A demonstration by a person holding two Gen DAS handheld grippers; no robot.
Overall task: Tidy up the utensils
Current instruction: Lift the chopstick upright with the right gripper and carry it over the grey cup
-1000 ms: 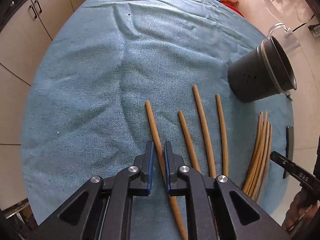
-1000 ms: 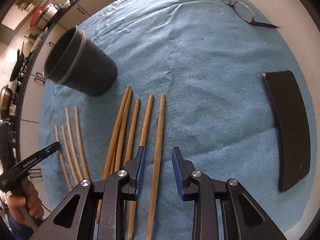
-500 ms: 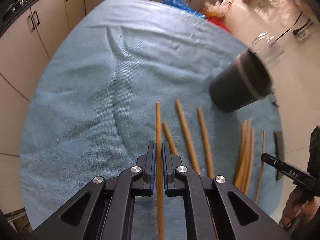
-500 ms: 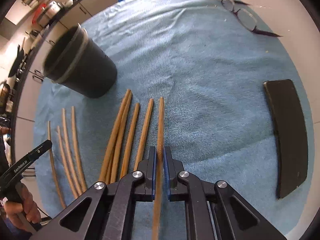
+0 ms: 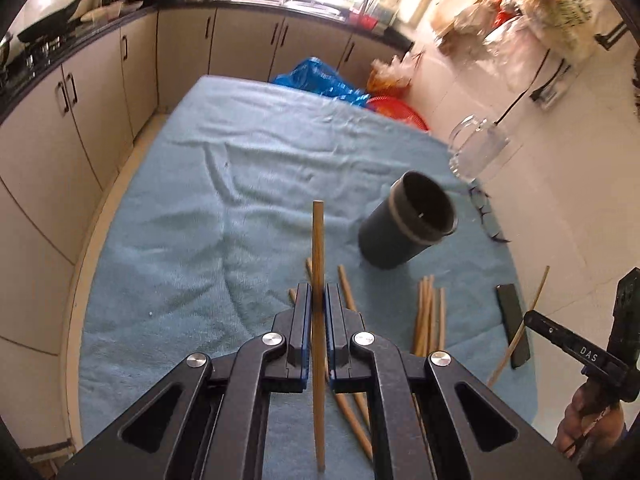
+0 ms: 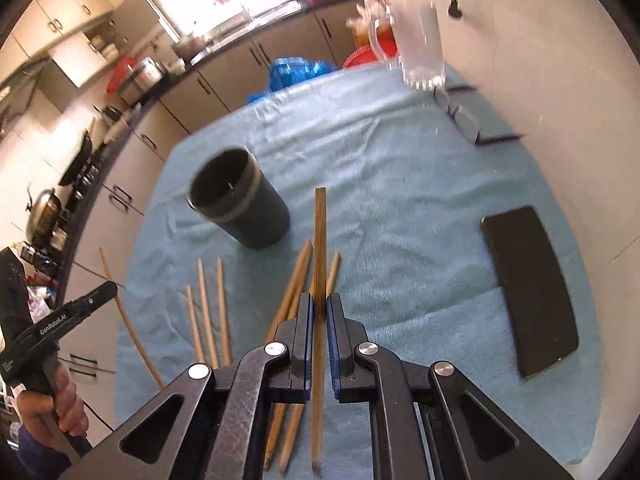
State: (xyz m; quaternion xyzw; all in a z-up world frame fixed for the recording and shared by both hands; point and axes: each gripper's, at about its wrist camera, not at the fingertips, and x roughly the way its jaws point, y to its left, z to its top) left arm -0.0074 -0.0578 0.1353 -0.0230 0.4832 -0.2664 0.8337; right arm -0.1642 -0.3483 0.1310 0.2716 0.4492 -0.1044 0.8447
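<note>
Left gripper (image 5: 318,300) clamped on one chopstick (image 5: 318,248) — right gripper (image 6: 319,308) clamped on another chopstick (image 6: 319,236), both raised above the blue towel (image 5: 180,220) near the dark cup (image 6: 240,204).

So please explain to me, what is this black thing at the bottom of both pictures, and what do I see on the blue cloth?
It is no robot. A person holds a hand tool with two fingers in each hand, and a small camera on each tool looks forward along them. One picture comes from the left gripper, the other from the right gripper. Each is closed on one wooden chopstick, raised off the cloth. On the blue towel stand a dark cup and a glass mug; more chopsticks, eyeglasses and a flat black object lie there.
</note>
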